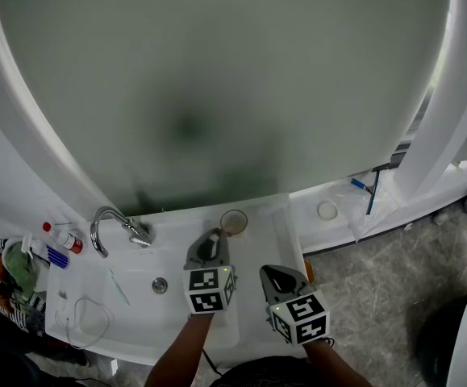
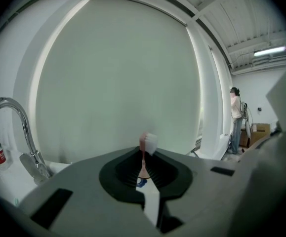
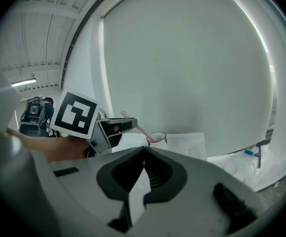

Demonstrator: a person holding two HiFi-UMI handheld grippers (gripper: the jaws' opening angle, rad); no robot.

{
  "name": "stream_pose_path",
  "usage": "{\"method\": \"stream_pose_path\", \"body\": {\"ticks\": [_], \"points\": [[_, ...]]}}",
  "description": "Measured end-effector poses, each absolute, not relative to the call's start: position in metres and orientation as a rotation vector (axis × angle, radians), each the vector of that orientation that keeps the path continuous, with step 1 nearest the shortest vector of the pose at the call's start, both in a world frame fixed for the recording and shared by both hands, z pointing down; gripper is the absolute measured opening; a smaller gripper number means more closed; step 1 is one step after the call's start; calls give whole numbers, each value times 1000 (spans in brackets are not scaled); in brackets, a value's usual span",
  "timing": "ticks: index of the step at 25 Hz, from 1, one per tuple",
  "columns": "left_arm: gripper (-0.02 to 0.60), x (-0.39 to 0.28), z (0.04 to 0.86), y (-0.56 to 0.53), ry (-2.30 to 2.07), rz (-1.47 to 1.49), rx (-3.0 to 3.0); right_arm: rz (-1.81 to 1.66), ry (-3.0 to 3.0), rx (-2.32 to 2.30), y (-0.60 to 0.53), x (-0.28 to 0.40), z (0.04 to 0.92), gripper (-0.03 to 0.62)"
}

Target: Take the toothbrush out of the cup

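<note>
A pink toothbrush (image 2: 143, 163) with white bristles stands upright between the jaws of my left gripper (image 2: 143, 158), which is shut on its handle. In the right gripper view the toothbrush (image 3: 142, 131) slants from the left gripper (image 3: 127, 124) down to the rim of the clear cup (image 3: 156, 138); whether its end is still inside I cannot tell. The cup (image 1: 234, 222) stands at the sink's back right corner, just beyond the left gripper (image 1: 214, 236). My right gripper (image 1: 280, 276) hovers over the sink's right edge; in its own view the right gripper (image 3: 143, 151) is shut and empty.
A chrome faucet (image 1: 104, 224) and drain (image 1: 160, 285) lie left of the grippers in the white sink (image 1: 136, 329). A red-capped bottle (image 1: 65, 239) stands at the far left. A thin green stick (image 1: 118, 287) and a white cord (image 1: 84, 317) lie in the basin. A person (image 2: 235, 117) stands far off.
</note>
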State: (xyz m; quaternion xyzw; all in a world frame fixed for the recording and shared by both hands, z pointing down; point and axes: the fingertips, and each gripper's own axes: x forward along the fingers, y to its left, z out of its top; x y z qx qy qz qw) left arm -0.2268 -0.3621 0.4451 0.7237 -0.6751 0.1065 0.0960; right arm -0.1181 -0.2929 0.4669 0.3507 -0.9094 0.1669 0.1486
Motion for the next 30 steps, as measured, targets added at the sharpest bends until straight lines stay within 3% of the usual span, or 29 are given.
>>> {"method": "stream_pose_path", "body": {"ticks": [30], "points": [[26,-222,408,-289,-1879,213,2326,413,-2599,1172,-240,-140,449,11]]}}
